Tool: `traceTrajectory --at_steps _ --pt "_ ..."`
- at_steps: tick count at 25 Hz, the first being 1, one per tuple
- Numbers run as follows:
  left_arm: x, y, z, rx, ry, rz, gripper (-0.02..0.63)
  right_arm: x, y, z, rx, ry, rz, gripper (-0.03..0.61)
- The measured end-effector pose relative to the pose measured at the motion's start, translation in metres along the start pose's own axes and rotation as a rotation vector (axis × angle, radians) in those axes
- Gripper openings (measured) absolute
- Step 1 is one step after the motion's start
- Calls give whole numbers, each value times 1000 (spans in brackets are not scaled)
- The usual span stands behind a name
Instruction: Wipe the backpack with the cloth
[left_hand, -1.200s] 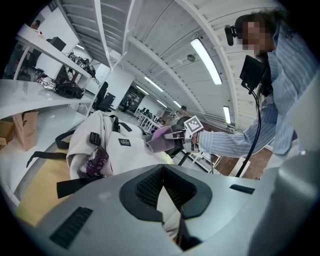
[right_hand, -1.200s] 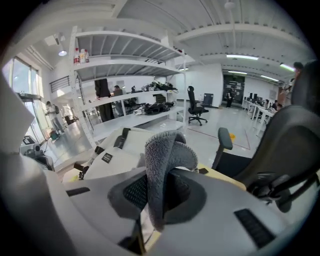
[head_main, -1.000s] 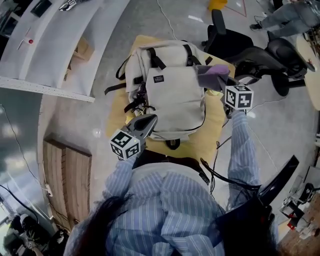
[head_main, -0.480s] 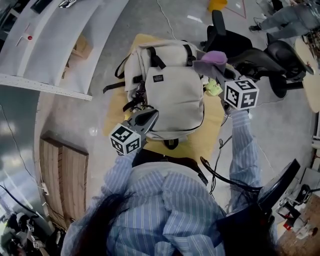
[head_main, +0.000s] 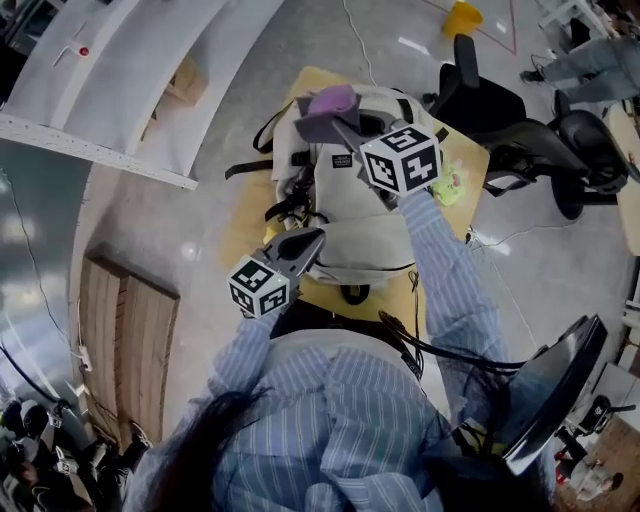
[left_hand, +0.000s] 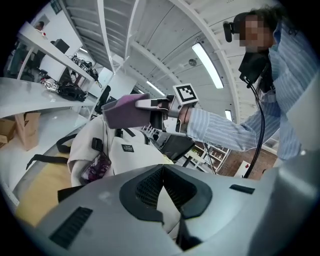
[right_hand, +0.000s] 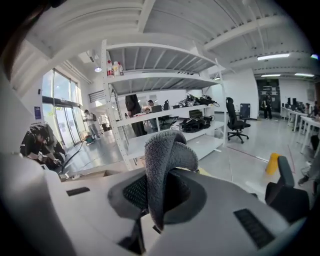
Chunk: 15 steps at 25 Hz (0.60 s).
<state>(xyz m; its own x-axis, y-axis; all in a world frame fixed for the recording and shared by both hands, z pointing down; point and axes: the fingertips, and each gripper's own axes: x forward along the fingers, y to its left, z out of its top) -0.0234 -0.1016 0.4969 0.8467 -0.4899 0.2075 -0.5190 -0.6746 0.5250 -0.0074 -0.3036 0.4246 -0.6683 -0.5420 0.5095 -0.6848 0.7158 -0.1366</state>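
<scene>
The cloth (right_hand: 165, 160), purple-grey and folded, is clamped between the jaws of the right gripper (right_hand: 160, 192) and stands up past their tips. In the head view the right gripper (head_main: 345, 128) holds the cloth (head_main: 330, 104) over the far, top end of the backpack (head_main: 350, 205); contact between the two cannot be confirmed. The backpack is beige with black straps and lies flat below and between both grippers. The left gripper (head_main: 300, 243) is over the near edge of the backpack, jaws closed together with nothing between them. The backpack rests on a yellow tabletop (head_main: 243, 215). A small yellow-green object (head_main: 447, 187) lies just right of the right gripper. A black office chair (head_main: 490, 100) stands beyond it.
</scene>
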Motion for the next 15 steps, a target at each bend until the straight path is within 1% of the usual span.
traceTrajectory --at_steps 3,7,11,15 --pt "-6 5 -2 -12 -4 20 3 32 13 -13 4 48 31 41" --pt "-11 8 -5 -18 -1 31 5 45 7 -39 16 109 16 41" --pt "-13 12 -8 -19 14 31 5 27 -21 -47 46 110 -35 41" --pt "-7 11 -10 -14 30 17 5 -6 -64 -59 76 103 -123 41"
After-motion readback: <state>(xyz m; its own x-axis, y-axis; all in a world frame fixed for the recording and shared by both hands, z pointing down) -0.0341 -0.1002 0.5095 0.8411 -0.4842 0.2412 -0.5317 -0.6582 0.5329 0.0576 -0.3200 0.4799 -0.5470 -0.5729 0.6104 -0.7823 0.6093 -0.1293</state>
